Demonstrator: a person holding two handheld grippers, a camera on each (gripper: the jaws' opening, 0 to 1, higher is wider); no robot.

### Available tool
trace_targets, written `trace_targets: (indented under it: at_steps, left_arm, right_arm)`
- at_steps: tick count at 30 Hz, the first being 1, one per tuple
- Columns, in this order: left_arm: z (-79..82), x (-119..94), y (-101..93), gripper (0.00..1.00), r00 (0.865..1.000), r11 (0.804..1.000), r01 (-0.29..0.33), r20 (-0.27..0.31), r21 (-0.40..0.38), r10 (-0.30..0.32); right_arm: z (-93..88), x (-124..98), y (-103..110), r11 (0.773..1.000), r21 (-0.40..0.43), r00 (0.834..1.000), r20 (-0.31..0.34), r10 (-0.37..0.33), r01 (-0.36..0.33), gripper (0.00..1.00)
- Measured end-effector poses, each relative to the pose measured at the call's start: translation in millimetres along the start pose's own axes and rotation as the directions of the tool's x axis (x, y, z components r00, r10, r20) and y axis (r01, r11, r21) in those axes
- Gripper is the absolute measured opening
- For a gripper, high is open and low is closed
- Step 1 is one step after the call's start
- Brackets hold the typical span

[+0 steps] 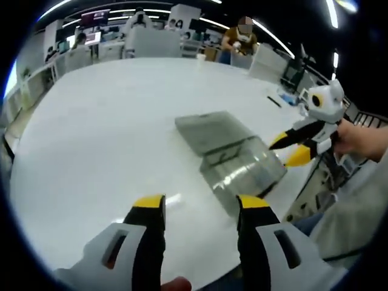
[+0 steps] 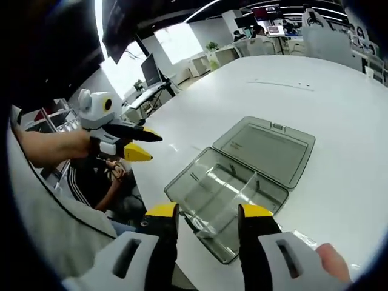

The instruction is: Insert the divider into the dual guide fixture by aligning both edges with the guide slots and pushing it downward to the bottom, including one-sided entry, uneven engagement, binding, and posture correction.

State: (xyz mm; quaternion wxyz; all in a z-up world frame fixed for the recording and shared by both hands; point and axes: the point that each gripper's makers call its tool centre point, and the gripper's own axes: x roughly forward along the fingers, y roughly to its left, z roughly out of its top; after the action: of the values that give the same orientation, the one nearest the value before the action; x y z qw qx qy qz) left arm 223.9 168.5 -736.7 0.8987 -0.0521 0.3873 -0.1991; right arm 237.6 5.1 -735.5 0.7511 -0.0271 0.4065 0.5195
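A clear grey plastic box (image 1: 242, 170) lies on the white table (image 1: 121, 121) with its lid (image 1: 209, 128) folded open flat behind it. In the right gripper view the box tray (image 2: 200, 182) sits just past my jaws, and a transparent divider (image 2: 233, 200) stands across it, slightly slanted. My right gripper (image 2: 208, 211) is open, hovering over the tray's near end with nothing in it. It enters the left gripper view from the right as the right gripper (image 1: 291, 149), just right of the box. My left gripper (image 1: 201, 204) is open and empty, short of the box. It also appears as the left gripper (image 2: 144, 145) at the left.
The box lies close to the table edge (image 1: 291, 200). A person's sleeve (image 1: 357, 206) and hand (image 1: 361, 138) are at the right. Another person (image 2: 100, 176) sits below the table edge. Chairs (image 1: 267, 60) and desks line the far side, where one person (image 1: 239, 39) sits.
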Motion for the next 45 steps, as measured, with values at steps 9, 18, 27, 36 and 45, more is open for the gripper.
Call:
trace_targets:
  at_steps: [9, 18, 27, 36, 45]
  left_arm:
    - [-11.3, 5, 7.0, 0.47, 0.998, 0.999, -0.044, -0.053, -0.013, 0.043]
    - [-19.3, 18, 10.4, 0.47, 0.990, 0.996, -0.086, -0.114, -0.029, 0.082]
    - [-22.1, 33, 17.4, 0.46, 0.977, 0.989, -0.142, -0.165, -0.044, 0.133]
    - [-28.9, 40, 27.6, 0.46, 0.955, 0.979, -0.200, -0.230, -0.033, 0.187]
    - [-30.4, 44, 31.6, 0.45, 0.943, 0.974, -0.222, -0.264, -0.039, 0.205]
  right_arm:
    - [2.6, -13, 1, 0.998, -0.055, 0.998, 0.053, 0.020, -0.017, 0.43]
    - [-3.2, -24, -1, 0.996, -0.090, 0.998, 0.058, 0.030, -0.025, 0.45]
    - [-8.3, -29, -1, 0.991, -0.128, 0.998, 0.049, 0.031, -0.024, 0.47]
    - [-6.2, -35, -7, 0.991, -0.130, 0.998, 0.056, 0.022, -0.015, 0.46]
    - [-2.5, -36, -8, 0.990, -0.139, 0.998, 0.062, 0.020, -0.011, 0.47]
